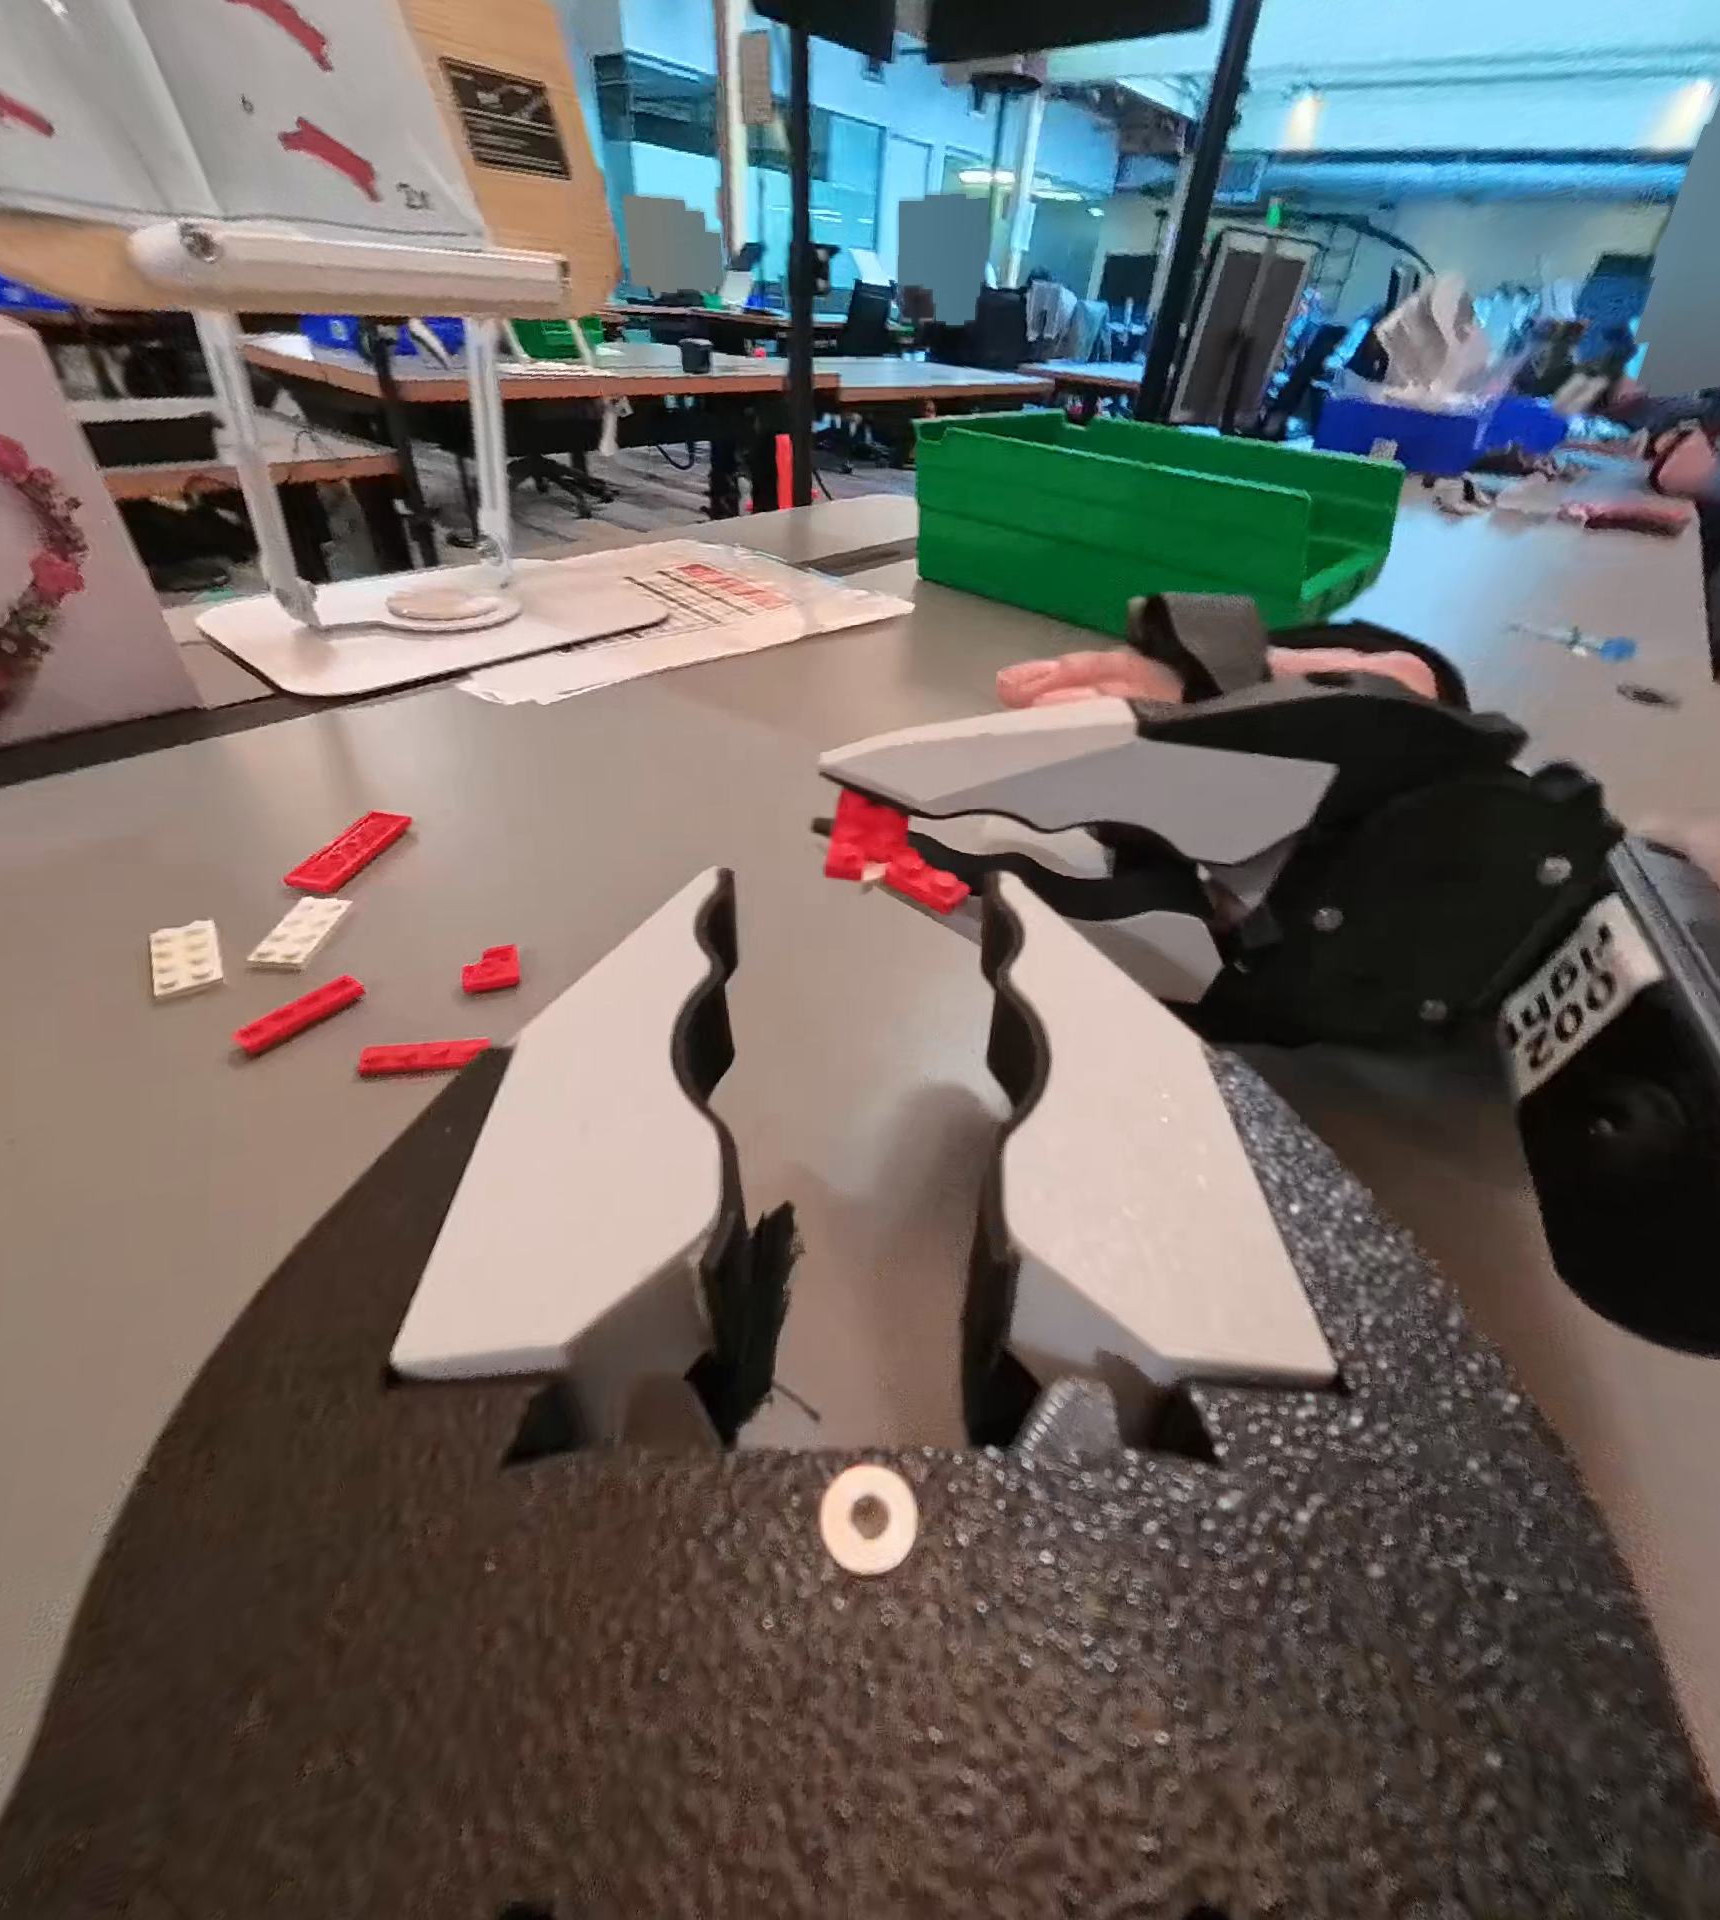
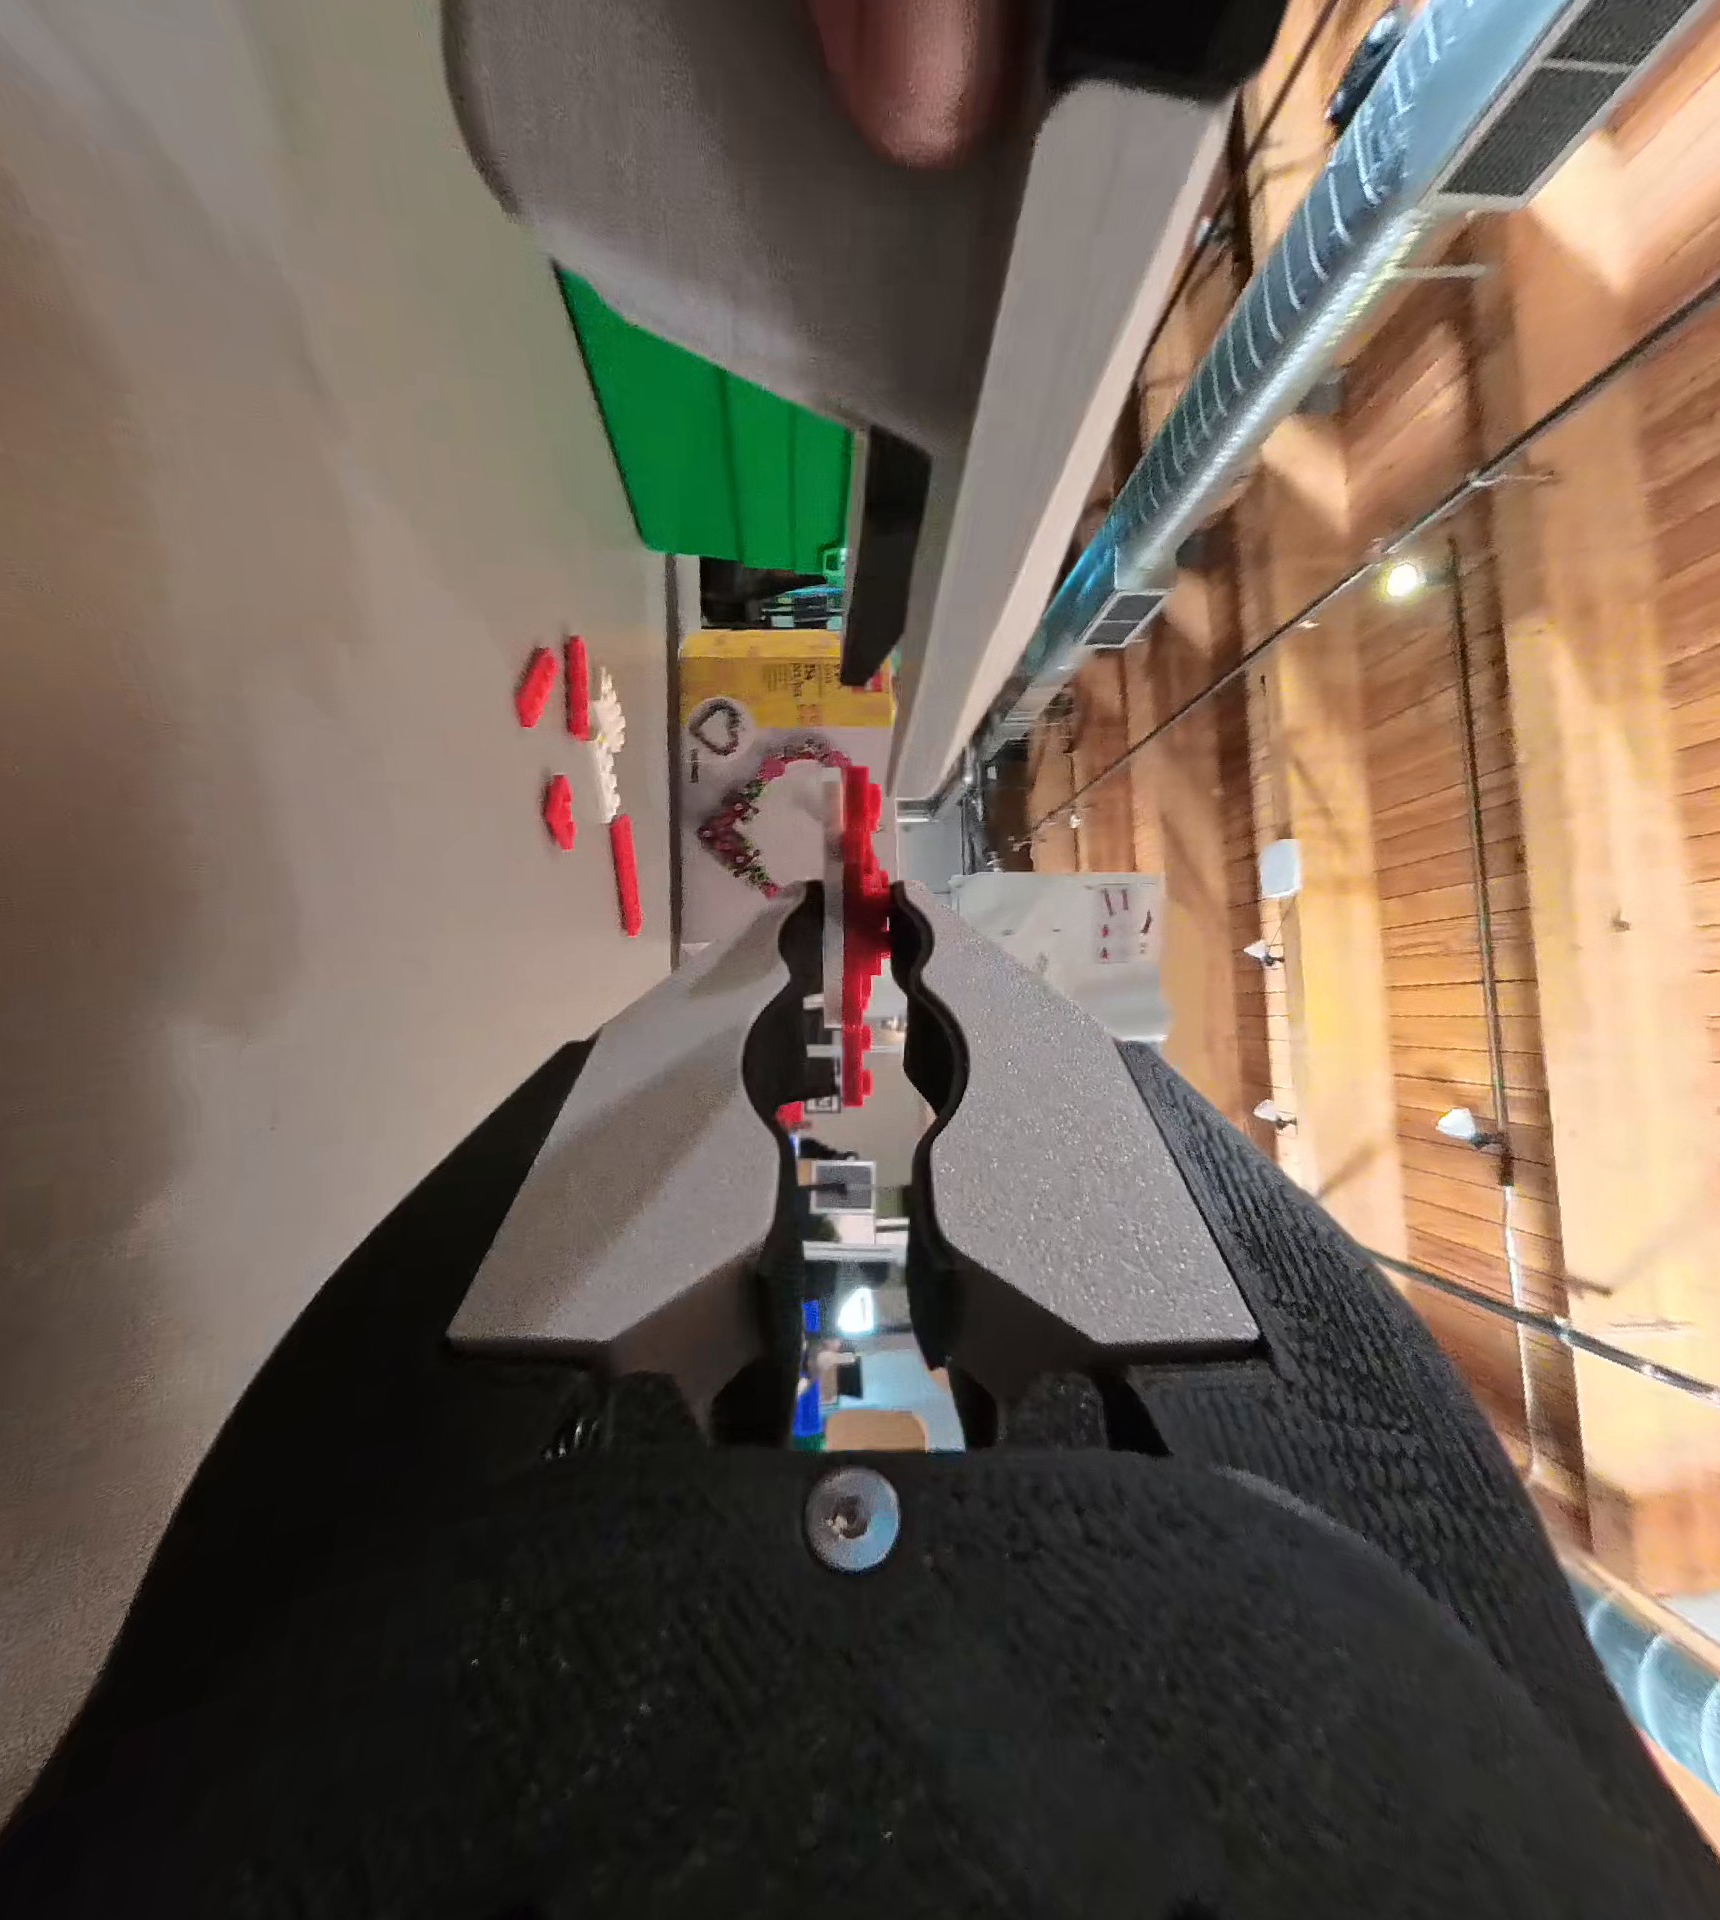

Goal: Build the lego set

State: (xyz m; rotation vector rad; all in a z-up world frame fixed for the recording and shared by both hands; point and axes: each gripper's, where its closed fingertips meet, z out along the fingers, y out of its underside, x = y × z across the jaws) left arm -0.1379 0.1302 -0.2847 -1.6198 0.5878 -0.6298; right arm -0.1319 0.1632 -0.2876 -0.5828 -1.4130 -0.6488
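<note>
My left gripper (image 1: 856, 904) is open and empty, low over the grey table (image 1: 575, 748). Just ahead of it my right gripper (image 1: 840, 805) comes in from the right, turned on its side, shut on a red and white lego assembly (image 1: 887, 847). In the right wrist view the gripper (image 2: 854, 904) clamps the same assembly (image 2: 861, 883) edge-on, red studs to the right. Loose pieces lie left on the table: a red plate (image 1: 349, 850), two white plates (image 1: 186, 958) (image 1: 300, 932), a small red corner piece (image 1: 492, 968), two red strips (image 1: 300, 1014) (image 1: 423, 1056). The loose pieces also show in the right wrist view (image 2: 586, 748).
A green bin (image 1: 1147, 520) stands at the back of the table and also shows in the right wrist view (image 2: 721, 457). An instruction booklet on a clear stand (image 1: 243, 229) rises at back left, over a plastic bag (image 1: 710, 613). The set's box (image 1: 4, 540) stands at far left.
</note>
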